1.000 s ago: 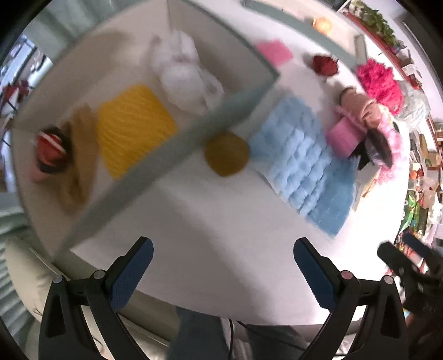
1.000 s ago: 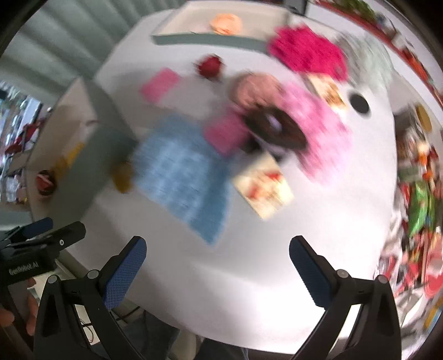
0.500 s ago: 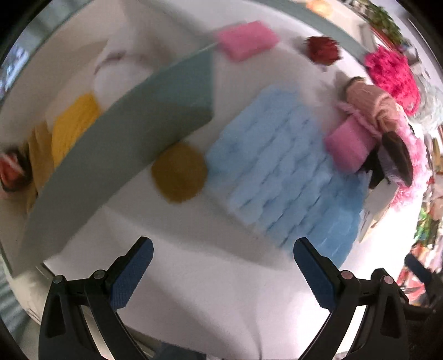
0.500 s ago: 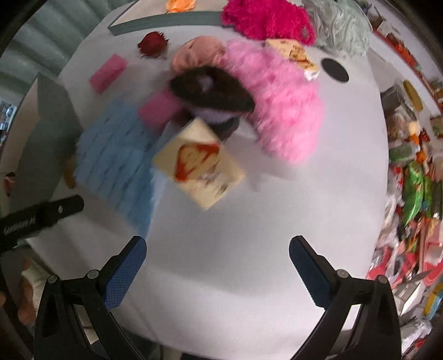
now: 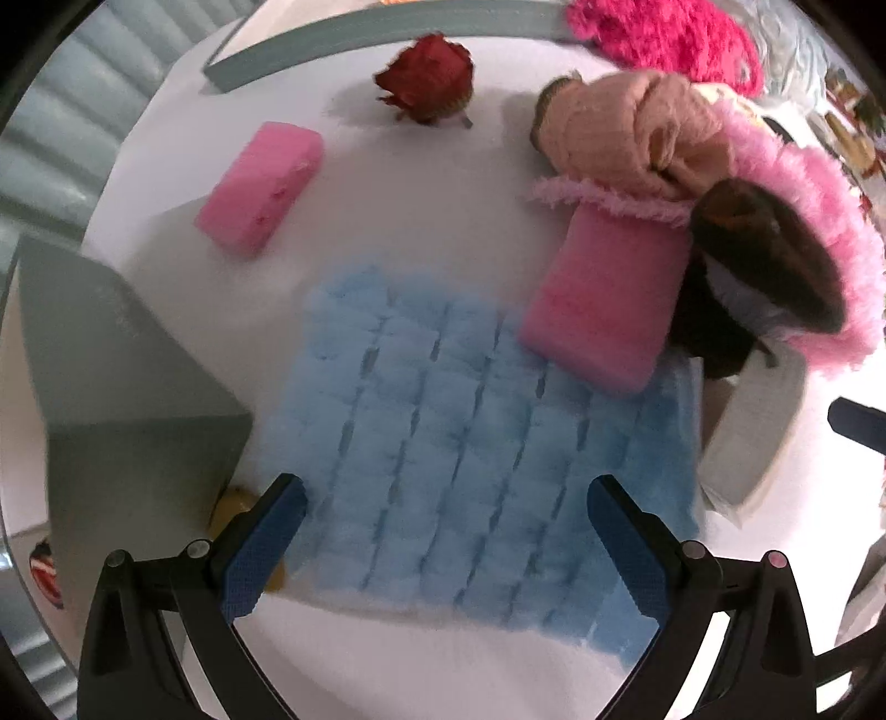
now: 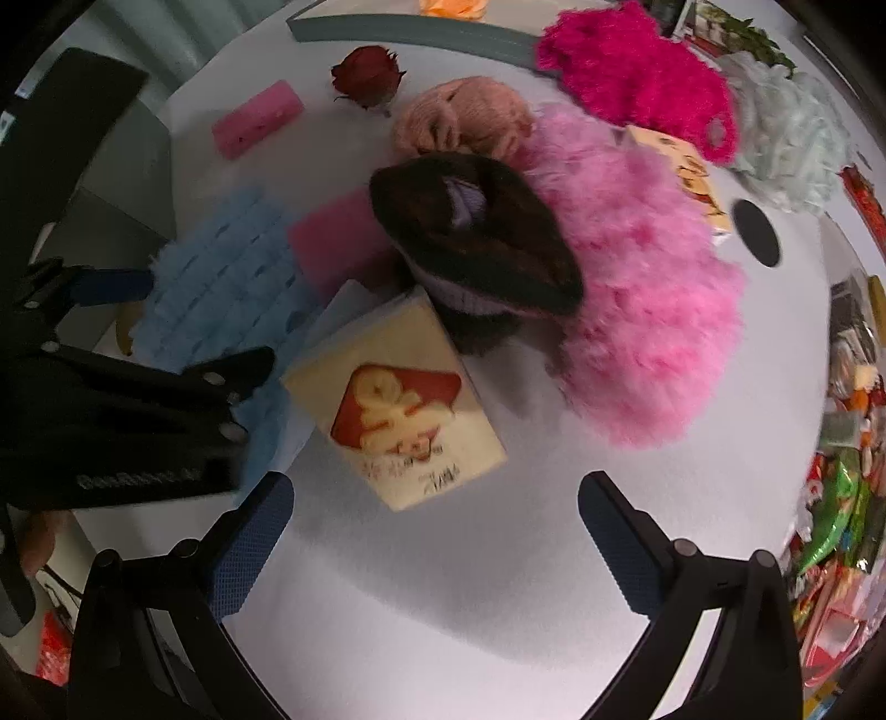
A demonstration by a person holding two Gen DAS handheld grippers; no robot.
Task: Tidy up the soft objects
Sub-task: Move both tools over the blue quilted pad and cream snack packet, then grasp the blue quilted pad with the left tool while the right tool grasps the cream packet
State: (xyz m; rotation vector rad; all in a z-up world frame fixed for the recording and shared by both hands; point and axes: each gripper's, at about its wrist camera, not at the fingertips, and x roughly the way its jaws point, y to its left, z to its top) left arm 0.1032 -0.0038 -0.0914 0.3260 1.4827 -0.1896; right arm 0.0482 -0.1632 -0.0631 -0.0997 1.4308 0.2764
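**Soft goods scattered on white table, both grippers empty**

White round table (image 6: pixel 443 581), crowded at the far side. Grey box (image 5: pixel 111 399) stands at the left edge; a second grey tray wall (image 5: pixel 387 27) runs along the back.

Left gripper (image 5: pixel 446 548): jaws spread wide, nothing between them, hovering over the near edge of the blue fluffy cloth (image 5: pixel 470 443). Cloth lies flat, just beside the grey box. A pink sponge (image 5: pixel 603 310) rests on its far right corner; another pink sponge (image 5: pixel 260 188) lies apart, farther back left. Dark red rose (image 5: pixel 426 77) behind that.

Right gripper (image 6: pixel 437 543): also spread wide and empty, above bare table just short of a cream printed packet (image 6: pixel 398 410) (print blurred). Beyond it, a dark brown furry item (image 6: pixel 476 238) sits against a pink fluffy heap (image 6: pixel 637 288), with a peach knit piece (image 6: pixel 465 116) behind.
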